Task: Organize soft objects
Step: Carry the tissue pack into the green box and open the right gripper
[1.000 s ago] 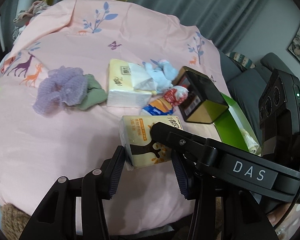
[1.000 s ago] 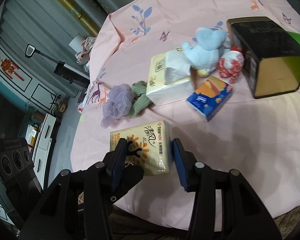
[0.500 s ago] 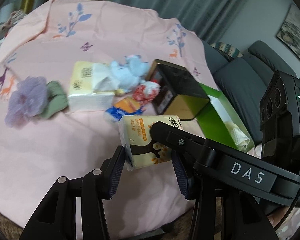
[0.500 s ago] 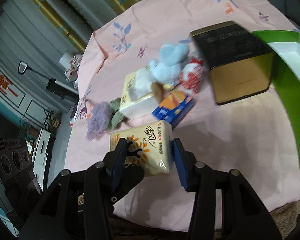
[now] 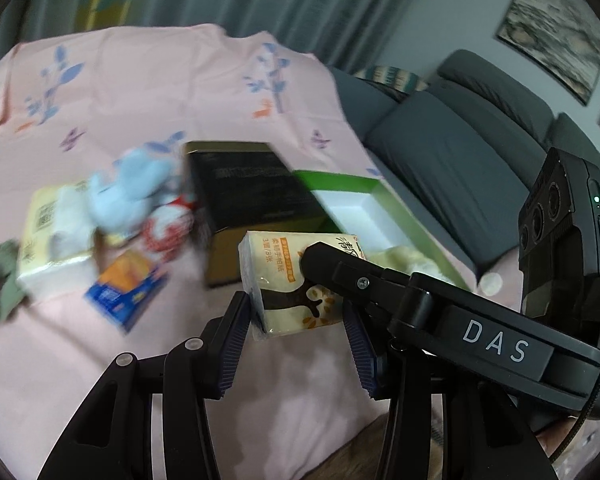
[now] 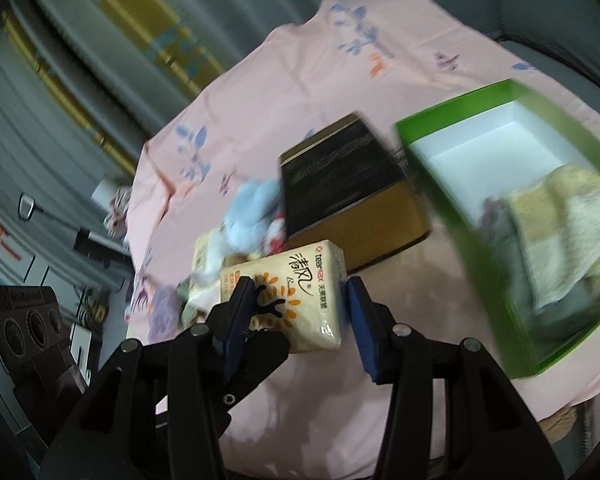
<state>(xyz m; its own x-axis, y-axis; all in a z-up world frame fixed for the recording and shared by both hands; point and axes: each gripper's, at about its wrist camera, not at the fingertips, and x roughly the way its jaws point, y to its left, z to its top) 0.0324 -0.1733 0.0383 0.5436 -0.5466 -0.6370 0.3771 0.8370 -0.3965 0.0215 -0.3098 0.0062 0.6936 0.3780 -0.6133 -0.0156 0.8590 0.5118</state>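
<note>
Tissue pack, cream with orange print, sits pinched crosswise between both tongs: the left gripper and the right gripper each clamp it, raised over the pink cloth. Just ahead stands a black-and-gold box; right of it, a green tray holds a folded yellow towel. Left of the tongs, a blue plush and other packs are blurred.
</note>
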